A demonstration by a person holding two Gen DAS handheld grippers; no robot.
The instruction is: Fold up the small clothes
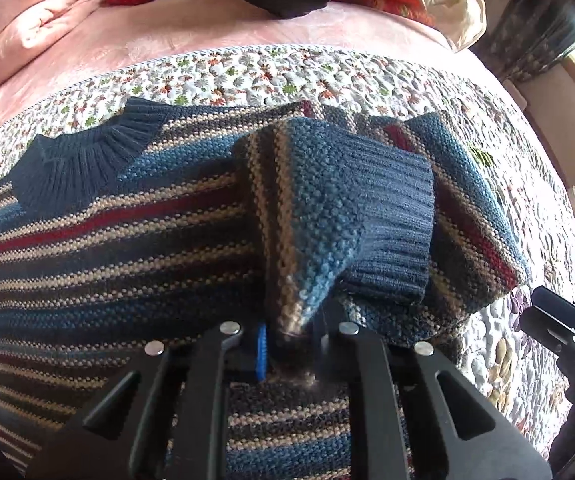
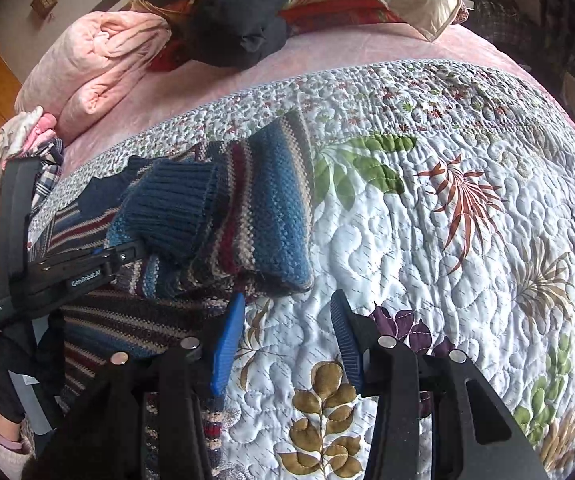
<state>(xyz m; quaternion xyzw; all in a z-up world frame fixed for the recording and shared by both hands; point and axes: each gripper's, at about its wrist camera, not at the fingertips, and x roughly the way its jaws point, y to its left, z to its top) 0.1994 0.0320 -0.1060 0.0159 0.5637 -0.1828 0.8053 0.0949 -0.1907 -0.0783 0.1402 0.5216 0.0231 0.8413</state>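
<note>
The sweater [image 1: 107,240] lay flat on the quilt [image 2: 427,240], its sleeve [image 1: 347,216] folded back across the body, and the collar [image 1: 83,160] sat to the left of that sleeve in the left wrist view. The left gripper [image 1: 287,340] was over the sweater with the sleeve's fabric pinched between its fingers, while the right gripper [image 2: 283,340] stood spread over bare quilt just right of the sweater's edge. Behind the quilt, at the far side of the bed, a rolled blanket [image 2: 95,64] lay left of a heap of clothes [image 2: 247,20].
</note>
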